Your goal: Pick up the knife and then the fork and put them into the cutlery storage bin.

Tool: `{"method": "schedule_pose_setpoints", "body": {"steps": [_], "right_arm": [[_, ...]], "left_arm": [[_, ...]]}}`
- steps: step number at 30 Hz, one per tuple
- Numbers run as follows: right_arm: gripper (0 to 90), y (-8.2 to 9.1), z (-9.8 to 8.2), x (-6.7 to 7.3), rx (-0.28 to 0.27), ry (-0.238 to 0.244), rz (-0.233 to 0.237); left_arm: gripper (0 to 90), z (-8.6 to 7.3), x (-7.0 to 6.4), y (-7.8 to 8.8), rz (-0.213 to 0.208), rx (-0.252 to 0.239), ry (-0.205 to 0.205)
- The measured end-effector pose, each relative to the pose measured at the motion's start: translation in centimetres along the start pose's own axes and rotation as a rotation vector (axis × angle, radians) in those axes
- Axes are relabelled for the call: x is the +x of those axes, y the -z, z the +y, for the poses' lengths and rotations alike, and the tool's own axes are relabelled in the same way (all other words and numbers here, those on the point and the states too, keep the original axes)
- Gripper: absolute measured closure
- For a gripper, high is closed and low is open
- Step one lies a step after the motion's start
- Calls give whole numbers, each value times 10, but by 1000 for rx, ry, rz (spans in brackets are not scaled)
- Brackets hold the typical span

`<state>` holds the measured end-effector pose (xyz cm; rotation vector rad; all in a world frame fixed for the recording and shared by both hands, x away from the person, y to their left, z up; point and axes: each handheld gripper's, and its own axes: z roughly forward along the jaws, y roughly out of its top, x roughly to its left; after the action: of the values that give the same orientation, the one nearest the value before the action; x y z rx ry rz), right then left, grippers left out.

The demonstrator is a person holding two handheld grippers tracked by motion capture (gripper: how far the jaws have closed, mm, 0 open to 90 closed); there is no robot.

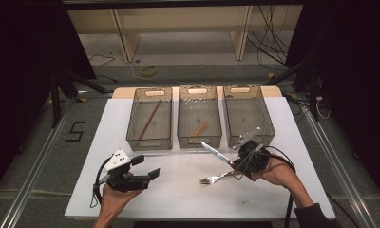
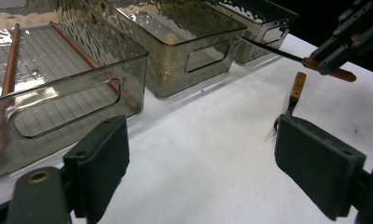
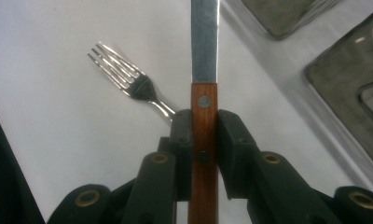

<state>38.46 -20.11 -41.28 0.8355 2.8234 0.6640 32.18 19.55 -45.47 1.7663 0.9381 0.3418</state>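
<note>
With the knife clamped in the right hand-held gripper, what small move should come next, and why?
Probably carry the knife on toward the right-hand bin, blade leading. The right hand-held gripper is shut on its wooden handle and holds it above the table, beside the fork. The left bin holds chopsticks, the middle bin a wooden piece; I see nothing in the right one.

bare table (image 1: 178, 190) nearside, bins (image 1: 199, 124) blocking beyond
</note>
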Motion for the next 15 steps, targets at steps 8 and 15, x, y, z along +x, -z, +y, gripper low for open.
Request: {"method": "schedule_pose_setpoints", "body": {"steps": [8,15], "right_arm": [[776,11,6,-11,-30,-26,-15],[776,23,15,-26,-66,-53,-35]], "left_arm": [[172,-1,2,-1,7,3,-3],[172,-1,2,-1,4,6,-1]]}}
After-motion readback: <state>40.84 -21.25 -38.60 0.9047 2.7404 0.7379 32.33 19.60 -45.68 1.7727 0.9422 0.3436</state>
